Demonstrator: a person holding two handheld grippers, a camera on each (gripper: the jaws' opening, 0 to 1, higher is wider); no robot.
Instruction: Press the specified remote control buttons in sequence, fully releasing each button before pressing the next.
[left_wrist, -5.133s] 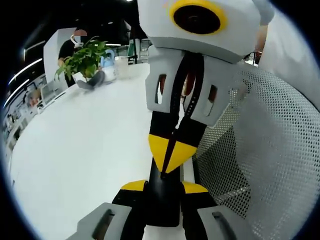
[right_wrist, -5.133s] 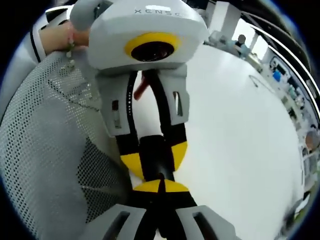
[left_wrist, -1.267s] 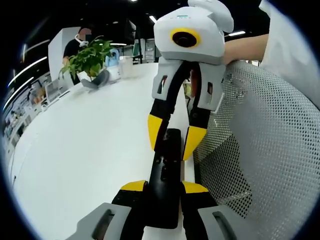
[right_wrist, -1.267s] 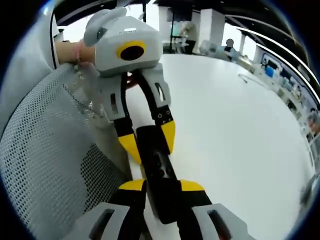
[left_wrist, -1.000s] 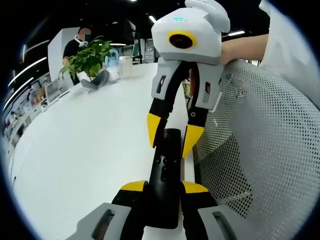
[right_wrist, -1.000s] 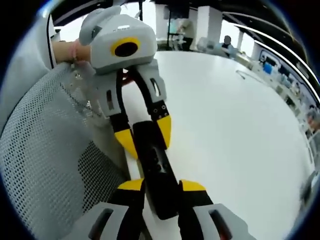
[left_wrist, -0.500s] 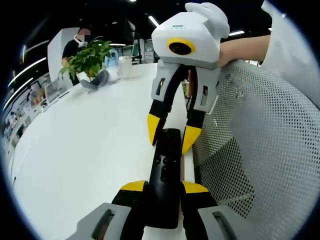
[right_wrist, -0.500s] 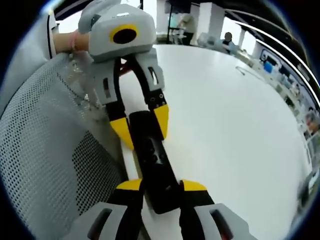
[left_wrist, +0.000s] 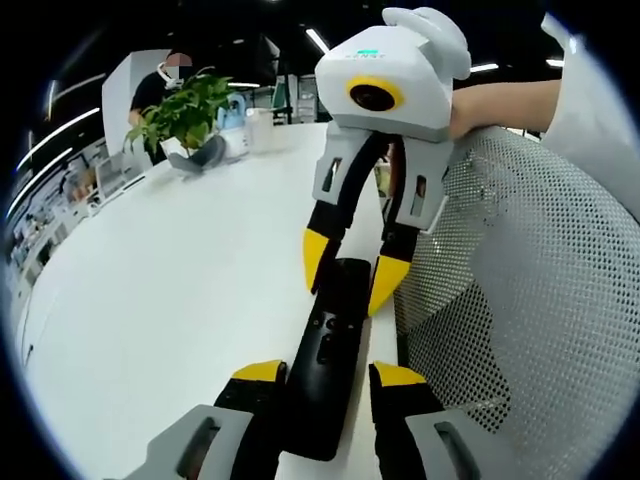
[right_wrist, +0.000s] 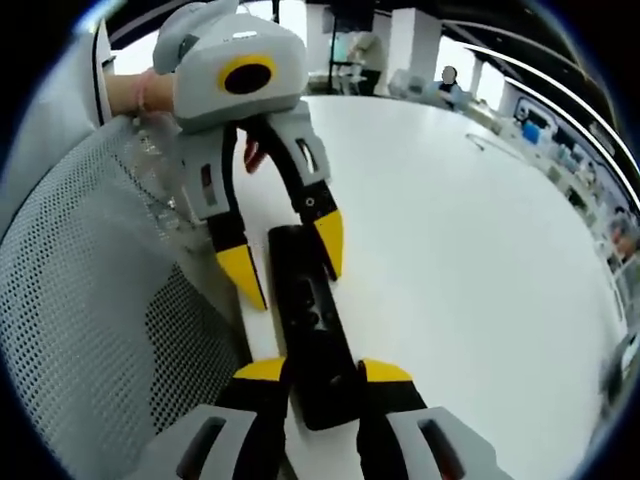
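Observation:
A black remote control (left_wrist: 330, 340) lies along the edge of the white table (left_wrist: 170, 280), between two grippers that face each other. In the left gripper view, my left gripper (left_wrist: 328, 375) stands open, with narrow gaps between its yellow tips and the remote's near end. In the right gripper view the left gripper (right_wrist: 285, 260) also shows spread wider than the remote (right_wrist: 310, 320). My right gripper (right_wrist: 323, 372) is shut on the remote's other end, and its tips press both sides. The right gripper (left_wrist: 348, 272) comes in from above in the left gripper view.
A white mesh chair back (left_wrist: 510, 280) stands right beside the table edge and the remote. A potted plant (left_wrist: 185, 110) and cups sit at the far end of the table. A person (left_wrist: 170, 75) stands behind the plant. A hand (left_wrist: 500, 100) holds the right gripper.
My left gripper's jaws have spread apart and let go of the remote's end. The right gripper stays shut on the remote. Both views have shifted slightly.

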